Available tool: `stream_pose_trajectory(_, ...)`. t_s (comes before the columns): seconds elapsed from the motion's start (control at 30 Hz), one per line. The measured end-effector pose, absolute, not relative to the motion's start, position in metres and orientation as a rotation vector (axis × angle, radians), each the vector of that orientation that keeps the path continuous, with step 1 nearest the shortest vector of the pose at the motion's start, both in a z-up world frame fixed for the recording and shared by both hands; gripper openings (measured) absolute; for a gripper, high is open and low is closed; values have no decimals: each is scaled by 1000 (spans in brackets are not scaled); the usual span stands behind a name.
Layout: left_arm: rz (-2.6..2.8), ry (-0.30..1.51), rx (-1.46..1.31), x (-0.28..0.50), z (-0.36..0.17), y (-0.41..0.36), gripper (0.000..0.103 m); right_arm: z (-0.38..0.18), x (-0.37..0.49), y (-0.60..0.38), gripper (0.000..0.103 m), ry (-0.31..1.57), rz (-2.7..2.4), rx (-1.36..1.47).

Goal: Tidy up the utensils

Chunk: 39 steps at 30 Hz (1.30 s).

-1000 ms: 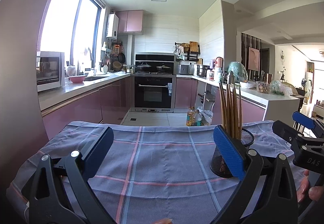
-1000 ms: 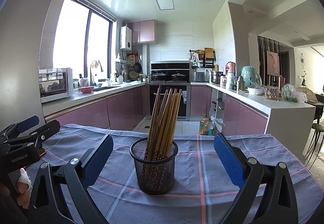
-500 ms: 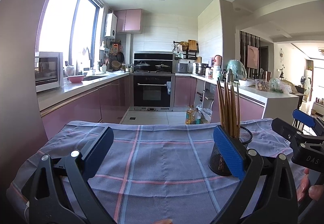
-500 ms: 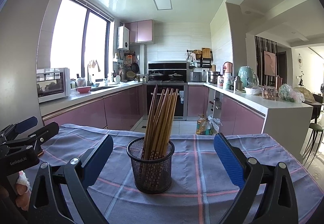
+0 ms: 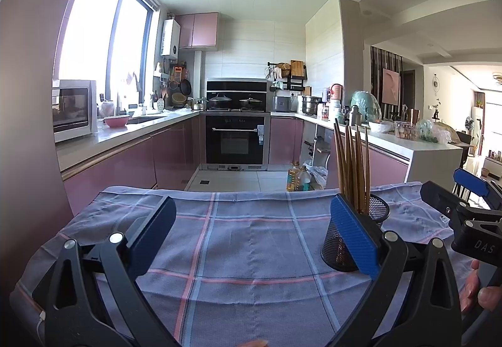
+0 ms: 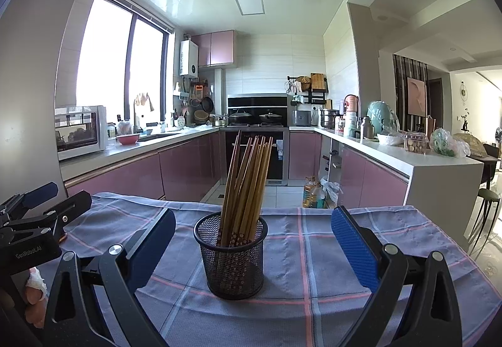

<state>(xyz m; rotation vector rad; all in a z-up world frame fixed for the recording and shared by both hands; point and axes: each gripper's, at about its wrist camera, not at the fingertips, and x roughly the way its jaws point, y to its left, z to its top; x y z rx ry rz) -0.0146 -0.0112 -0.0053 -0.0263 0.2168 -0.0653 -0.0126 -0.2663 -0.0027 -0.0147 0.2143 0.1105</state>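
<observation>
A black mesh cup (image 6: 231,256) stands upright on a blue checked tablecloth (image 6: 313,259), with several wooden chopsticks (image 6: 248,181) standing in it. My right gripper (image 6: 251,248) is open and empty, its pads on either side of the cup, a little short of it. In the left wrist view the cup (image 5: 340,248) and chopsticks (image 5: 353,165) sit behind the right pad. My left gripper (image 5: 254,235) is open and empty over bare cloth (image 5: 244,240), to the left of the cup. Each gripper shows at the edge of the other's view.
The table's far edge drops to a kitchen floor with oil bottles (image 6: 313,195). Pink cabinets and a counter with a microwave (image 6: 81,130) run on the left. A white counter (image 6: 439,162) with bags and jars stands on the right. An oven (image 5: 235,140) is at the back.
Both views have dropped and tilted up slightly, so the cup sits a little lower in the right wrist view. The cup and chopsticks have not moved. Both grippers stay open.
</observation>
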Motion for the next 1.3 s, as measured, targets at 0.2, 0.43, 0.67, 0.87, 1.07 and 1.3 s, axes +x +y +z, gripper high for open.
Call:
stream_pose_trajectory(0.2,-65,217,-29,-15,-5,-12,97,-3,-11,-266,96,220,109,-12)
stream_pose_trajectory(0.43,-67,217,-30,-15,-6,-13,97,-2,-12,-265,96,217,108,-12)
stream_pose_trajectory(0.67,-67,219,-29,-16,-7,-16,97,-2,-12,-265,96,219,109,-11)
stream_pose_trajectory(0.87,-67,219,-29,-15,-6,-16,97,-2,-12,-266,96,218,109,-10)
stream_pose_trajectory(1.07,-68,220,-27,-16,-7,-18,97,-2,-11,-265,96,216,110,-8)
stream_pose_trajectory(1.3,-69,222,-23,-16,-7,-21,97,-2,-11,-265,96,216,111,-7)
